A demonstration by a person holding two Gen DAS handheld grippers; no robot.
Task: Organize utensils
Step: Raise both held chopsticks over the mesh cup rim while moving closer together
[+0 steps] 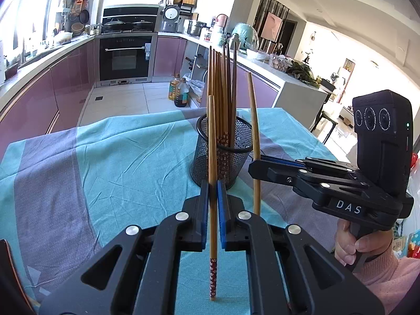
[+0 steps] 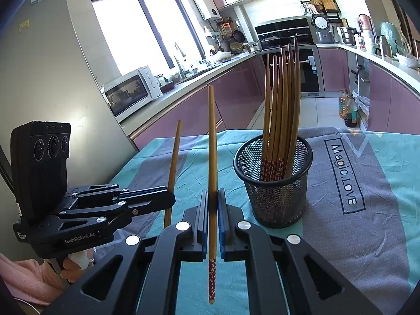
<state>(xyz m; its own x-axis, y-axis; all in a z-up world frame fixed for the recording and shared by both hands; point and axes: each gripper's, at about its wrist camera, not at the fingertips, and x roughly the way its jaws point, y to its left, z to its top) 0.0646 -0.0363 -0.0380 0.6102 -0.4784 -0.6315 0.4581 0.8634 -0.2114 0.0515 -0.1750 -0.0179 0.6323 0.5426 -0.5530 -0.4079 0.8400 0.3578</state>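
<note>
Beside mesh holder, both grippers clamp one chopstick each.
Left gripper and right gripper fingers closed on upright sticks; next, likely lift and drop them in the holder.

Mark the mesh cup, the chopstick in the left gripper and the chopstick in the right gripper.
mesh cup [image 2: 278, 197], right wrist view, front wall.
left gripper's chopstick [image 1: 212, 136], left wrist view, bare shaft above the pads.
right gripper's chopstick [image 2: 212, 136], right wrist view, bare shaft above the pads.

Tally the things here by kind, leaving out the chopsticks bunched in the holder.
Grippers: 2 (left gripper, right gripper)
Held chopsticks: 2 (left chopstick, right chopstick)
Mesh holder: 1
Tablecloth: 1
Total: 6
</note>
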